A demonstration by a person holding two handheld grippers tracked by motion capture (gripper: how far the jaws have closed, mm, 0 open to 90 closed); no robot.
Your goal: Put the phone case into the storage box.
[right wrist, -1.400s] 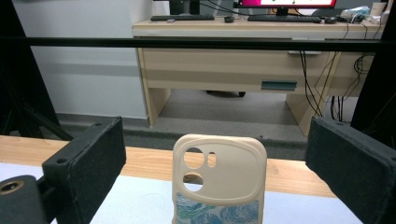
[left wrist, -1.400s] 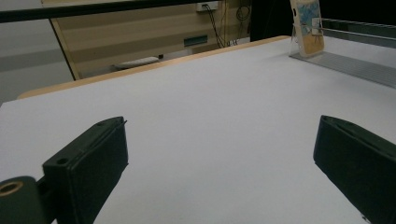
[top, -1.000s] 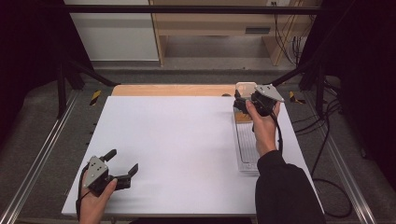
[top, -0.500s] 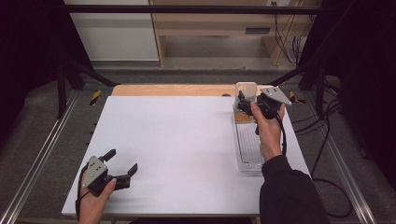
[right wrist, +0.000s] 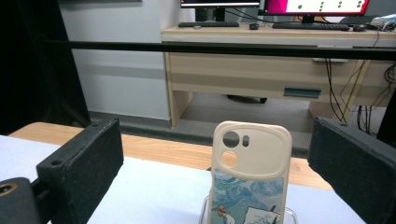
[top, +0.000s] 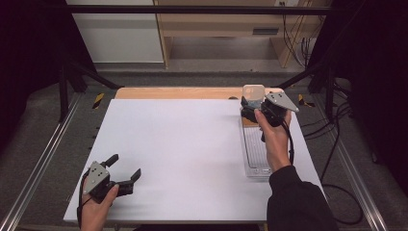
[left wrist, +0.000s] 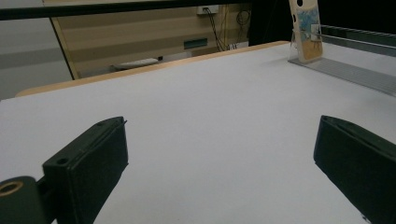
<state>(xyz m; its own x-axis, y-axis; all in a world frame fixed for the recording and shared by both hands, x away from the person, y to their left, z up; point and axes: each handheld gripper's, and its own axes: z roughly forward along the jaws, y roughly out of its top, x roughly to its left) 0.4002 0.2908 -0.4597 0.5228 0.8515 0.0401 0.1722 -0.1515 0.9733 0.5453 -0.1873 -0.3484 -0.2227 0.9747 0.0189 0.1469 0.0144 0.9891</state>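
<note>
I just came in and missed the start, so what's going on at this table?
A person works with a gripper in each hand. The right gripper is at the far right of the white table, jaws open on either side of a phone case that stands upright at the far end of a clear slotted rack; the jaws are not closed on it. The left gripper is open at the near left corner, with nothing between its jaws.
</note>
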